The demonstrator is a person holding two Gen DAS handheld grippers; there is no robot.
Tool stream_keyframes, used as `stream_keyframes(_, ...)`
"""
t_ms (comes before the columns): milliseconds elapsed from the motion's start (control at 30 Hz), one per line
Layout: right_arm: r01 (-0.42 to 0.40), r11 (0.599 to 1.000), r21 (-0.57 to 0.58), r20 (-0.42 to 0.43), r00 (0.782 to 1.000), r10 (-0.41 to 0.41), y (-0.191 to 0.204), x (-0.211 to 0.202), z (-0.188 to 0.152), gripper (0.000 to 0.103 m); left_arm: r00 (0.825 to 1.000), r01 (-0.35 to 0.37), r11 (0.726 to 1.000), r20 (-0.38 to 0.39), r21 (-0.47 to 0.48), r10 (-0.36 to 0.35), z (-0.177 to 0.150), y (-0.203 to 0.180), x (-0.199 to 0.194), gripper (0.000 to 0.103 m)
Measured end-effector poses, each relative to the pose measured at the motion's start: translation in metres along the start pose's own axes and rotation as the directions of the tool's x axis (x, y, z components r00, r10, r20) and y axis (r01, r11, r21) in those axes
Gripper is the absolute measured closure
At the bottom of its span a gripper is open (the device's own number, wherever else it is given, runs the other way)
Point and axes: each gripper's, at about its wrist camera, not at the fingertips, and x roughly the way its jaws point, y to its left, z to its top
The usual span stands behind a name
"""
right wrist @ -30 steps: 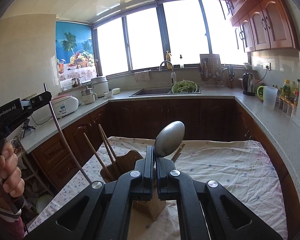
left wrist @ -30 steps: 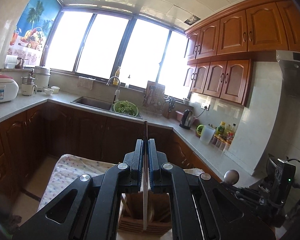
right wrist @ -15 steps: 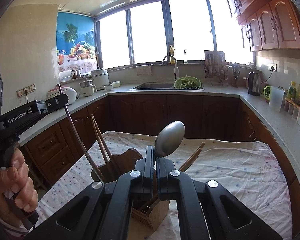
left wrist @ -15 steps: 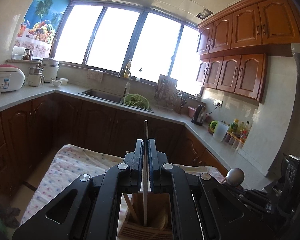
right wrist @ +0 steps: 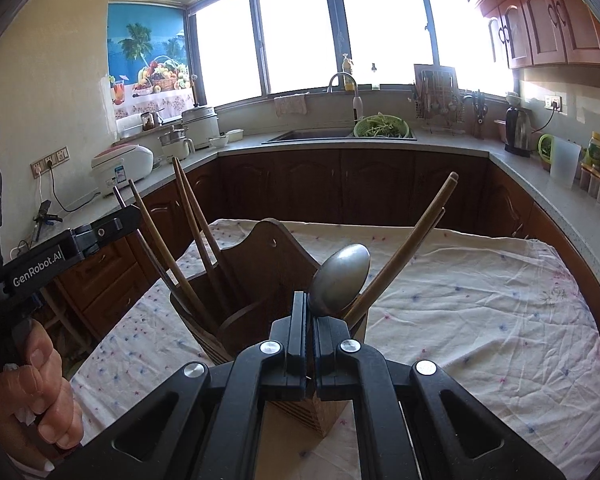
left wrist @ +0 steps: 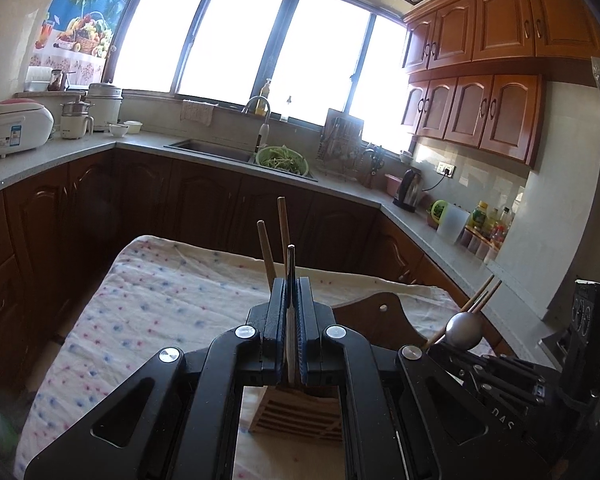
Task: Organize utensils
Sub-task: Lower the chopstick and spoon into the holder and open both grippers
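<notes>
Over a cloth-covered desk, the left claw is pressed together on a single chopstick, a thin pale stick standing upright between its blue-edged pads, its tip poking out above them. Just beneath that claw sits a slatted wooden holder with a dark, curved back panel. Two more brown chopsticks rise from the holder just beyond the claw's tips. The right claw pinches a spoon by the handle, its dull grey metal bowl upright above the pads and directly over the holder. In the right view, wooden chopsticks lean out of the holder to both sides of the claw.
</notes>
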Motion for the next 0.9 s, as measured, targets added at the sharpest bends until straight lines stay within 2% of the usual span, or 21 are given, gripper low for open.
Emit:
stream_keyframes(400, -0.020, 0.999, 0.031, -0.062, 0.998, 0.022, -0.007, 0.012, -0.009, 0.100, 1.000, 0.012, 1.000, -0.021, -0.004, -0.012, 0.000, 0.006, 0.000, 0.099)
stream_keyframes(733, -0.030, 0.998, 0.051, -0.061, 0.998, 0.033, -0.010, 0.010, -0.009, 0.100, 0.999, -0.003, 1.000, -0.050, 0.010, 0.003, 0.000, 0.002, 0.000, 0.098)
stream_keyframes(800, -0.026, 0.998, 0.053, -0.056, 0.998, 0.029, -0.011, 0.007, -0.008, 0.095, 0.998, -0.005, 1.000, -0.060, 0.010, 0.005, -0.001, 0.001, 0.000, 0.098)
stream_keyframes(900, -0.028, 0.998, 0.060, -0.054, 0.998, 0.031, -0.012, 0.005, -0.009, 0.095, 0.998, -0.005, 1.000, -0.062, 0.009, 0.006, -0.003, 0.001, -0.002, 0.098)
